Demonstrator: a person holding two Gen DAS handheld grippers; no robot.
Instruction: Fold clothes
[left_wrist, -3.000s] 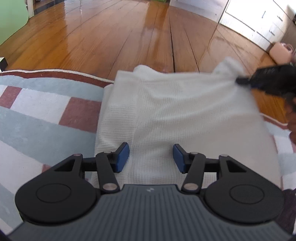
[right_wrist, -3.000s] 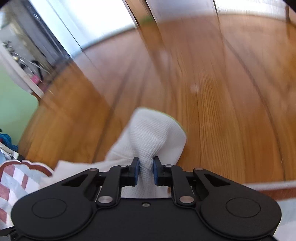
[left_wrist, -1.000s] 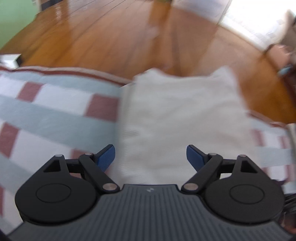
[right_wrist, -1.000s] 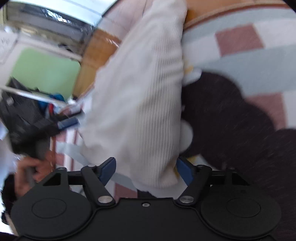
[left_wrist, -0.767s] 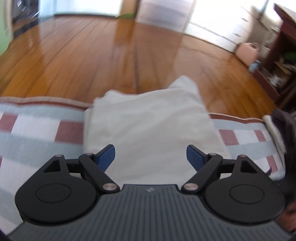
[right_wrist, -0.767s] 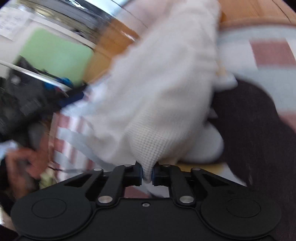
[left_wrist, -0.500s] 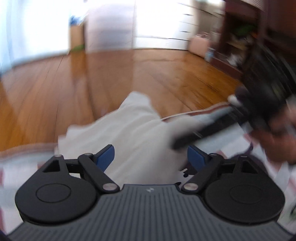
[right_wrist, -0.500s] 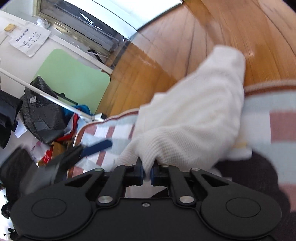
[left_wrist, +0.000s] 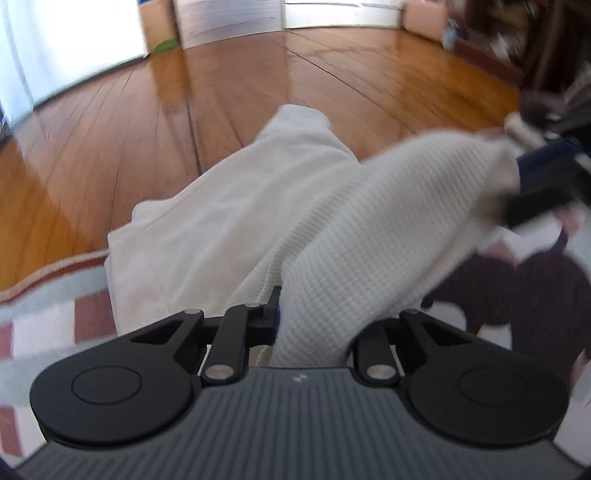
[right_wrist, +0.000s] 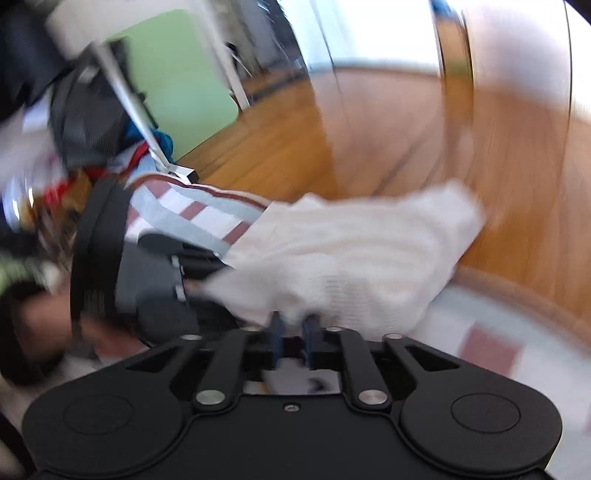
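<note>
On the checked rug (left_wrist: 55, 306), near its far edge by the wooden floor (left_wrist: 221, 96): white waffle-knit garment (left_wrist: 229, 221), partly folded, near edge lifted; left gripper (left_wrist: 295, 317) and right gripper (right_wrist: 293, 332) fingers both clamped on it. Fold unfinished.

1. Bright daylight enters from blown-out windows at the far end; it throws glossy glare streaks across the wooden floor (left_wrist: 229, 110).
2. The left wrist view is fairly sharp at centre; its right edge smears.
3. The right wrist view is heavily motion-blurred; fisheye bends the floorboards at the edges.
</note>
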